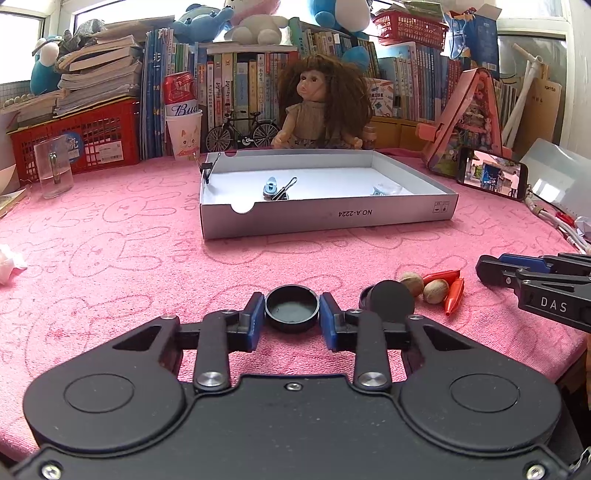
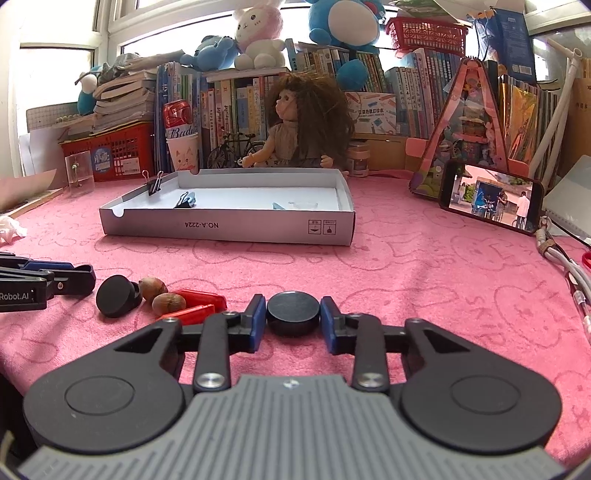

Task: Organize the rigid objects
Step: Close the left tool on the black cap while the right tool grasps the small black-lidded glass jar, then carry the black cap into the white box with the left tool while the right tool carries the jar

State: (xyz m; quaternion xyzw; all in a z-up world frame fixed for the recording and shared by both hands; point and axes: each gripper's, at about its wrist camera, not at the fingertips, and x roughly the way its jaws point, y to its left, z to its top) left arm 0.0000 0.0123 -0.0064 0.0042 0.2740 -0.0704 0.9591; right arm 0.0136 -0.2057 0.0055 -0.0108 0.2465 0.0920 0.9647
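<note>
open-side-up black cap, flat black lid, both upright

Landmark: doll, seated upright at the back of the pink cloth
Model bicycle: just left of the doll, before the books
Paper cup: left of the doll, a red can standing in it
Red basket: far left of the doll
Clear cup: before that basket
Phone: right of the doll, propped, screen lit
Plush toys: above the doll, on the books
</note>
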